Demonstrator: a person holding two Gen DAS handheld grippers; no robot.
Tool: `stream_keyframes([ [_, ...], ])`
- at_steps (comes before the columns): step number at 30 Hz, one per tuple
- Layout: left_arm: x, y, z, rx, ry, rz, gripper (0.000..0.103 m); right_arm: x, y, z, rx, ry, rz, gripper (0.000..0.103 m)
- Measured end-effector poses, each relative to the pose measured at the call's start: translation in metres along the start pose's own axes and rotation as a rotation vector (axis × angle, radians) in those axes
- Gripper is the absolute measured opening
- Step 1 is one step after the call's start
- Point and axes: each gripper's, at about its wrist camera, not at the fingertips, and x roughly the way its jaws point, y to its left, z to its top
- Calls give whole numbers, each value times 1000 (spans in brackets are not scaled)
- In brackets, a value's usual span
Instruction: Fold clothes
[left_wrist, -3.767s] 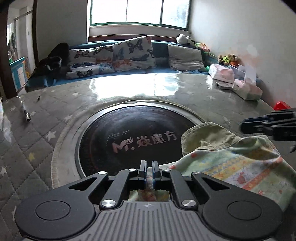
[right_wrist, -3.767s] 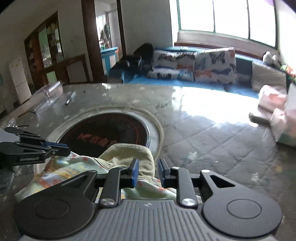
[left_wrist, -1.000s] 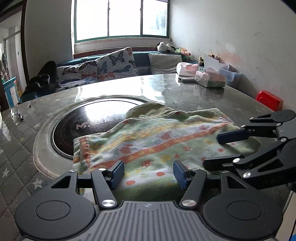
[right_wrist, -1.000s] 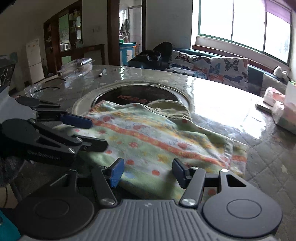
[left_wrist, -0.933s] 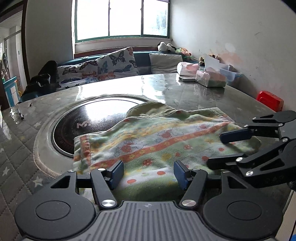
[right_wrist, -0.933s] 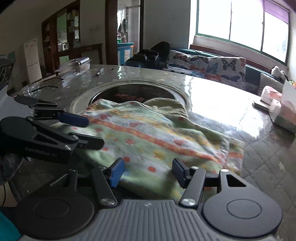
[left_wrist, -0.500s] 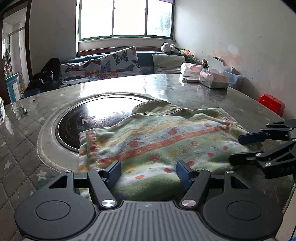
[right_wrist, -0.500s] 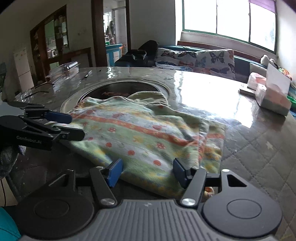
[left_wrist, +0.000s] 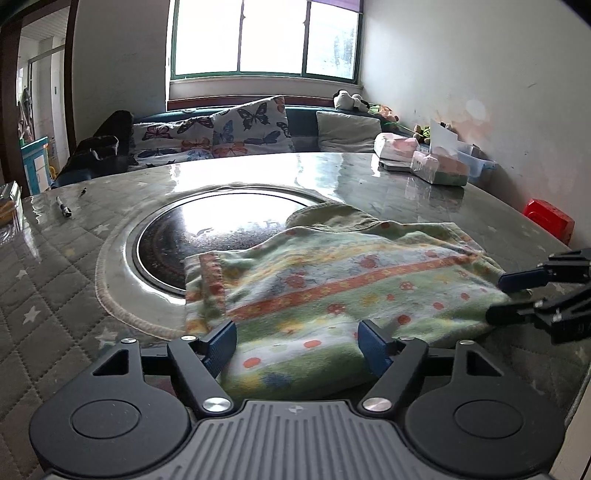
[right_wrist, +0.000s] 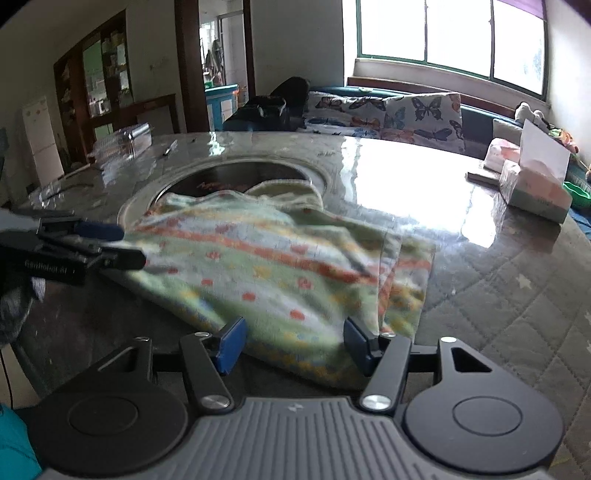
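Your nearest obstacle is the folded garment (left_wrist: 332, 288), filling the lower middle of both wrist views. The right gripper (left_wrist: 517, 295) juts in at the right edge of the left view. Tissue packs (left_wrist: 439, 168) crowd the upper right; a pen (left_wrist: 63, 206) lies at far left. Quilted table (left_wrist: 48, 295) at lower left lies bare for passing.

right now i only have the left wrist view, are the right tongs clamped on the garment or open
observer: open. The right wrist view shows the right tongs standing wide, with the garment lying between the pads, not pinched.
operator: ok, is its right side flat, the tongs block it for me
observer: no. That side lies in uneven layers, one hem poking out past the one on top.
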Motion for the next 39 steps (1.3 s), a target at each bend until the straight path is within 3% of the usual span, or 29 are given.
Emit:
stream_keyframes([
  [4, 0, 0, 0, -1, 0, 4, 77, 5, -1, 9, 7, -25, 4, 59],
  [8, -1, 3, 0, -12, 3, 12, 81, 21, -9, 8, 36, 11, 12, 60],
  [18, 4, 16, 19, -32, -16, 50, 79, 28, -18, 30, 45, -19, -3, 60],
  [28, 36, 24, 46, -77, 21, -4, 42, 68, -30, 50, 68, 19, 12, 59],
  [39, 78, 23, 69, -94, 77, -41, 30, 77, -39, 54, 87, 16, 0, 59],
])
